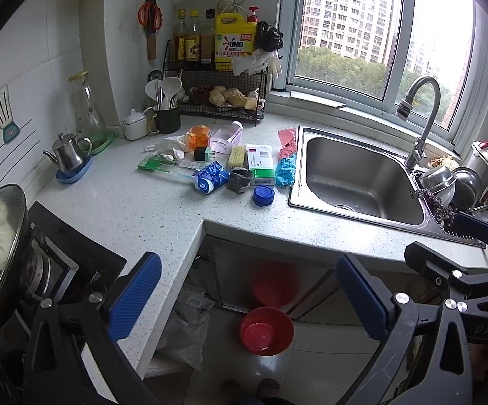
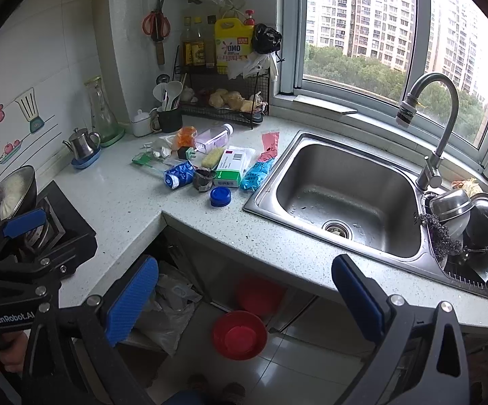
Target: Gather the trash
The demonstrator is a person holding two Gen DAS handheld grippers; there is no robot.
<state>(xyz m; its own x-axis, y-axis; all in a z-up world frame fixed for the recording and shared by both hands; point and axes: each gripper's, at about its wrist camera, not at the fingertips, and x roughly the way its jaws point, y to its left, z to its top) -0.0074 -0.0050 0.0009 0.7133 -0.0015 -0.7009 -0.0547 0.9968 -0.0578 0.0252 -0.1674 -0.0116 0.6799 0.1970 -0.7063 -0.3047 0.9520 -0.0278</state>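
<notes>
Both claws hang open and empty over the tabletop (image 1: 136, 209) edge, the left claw (image 1: 249, 298) and right claw (image 2: 244, 298) well short of the trash, which lies heaped just left of the sink (image 2: 342, 195): a blue cap (image 2: 220, 196) nearest, a crumpled blue pack (image 2: 179, 173), a green-and-white box (image 2: 232, 167), a blue wrapper (image 2: 255, 172) touching the sink's rim, a clear bottle (image 2: 214, 137) behind. The cap, standing apart, looks the easiest first pick; jaws should straddle it squarely. A red bowl (image 2: 239, 334) on the floor below the sink's front looks a likely bin.
</notes>
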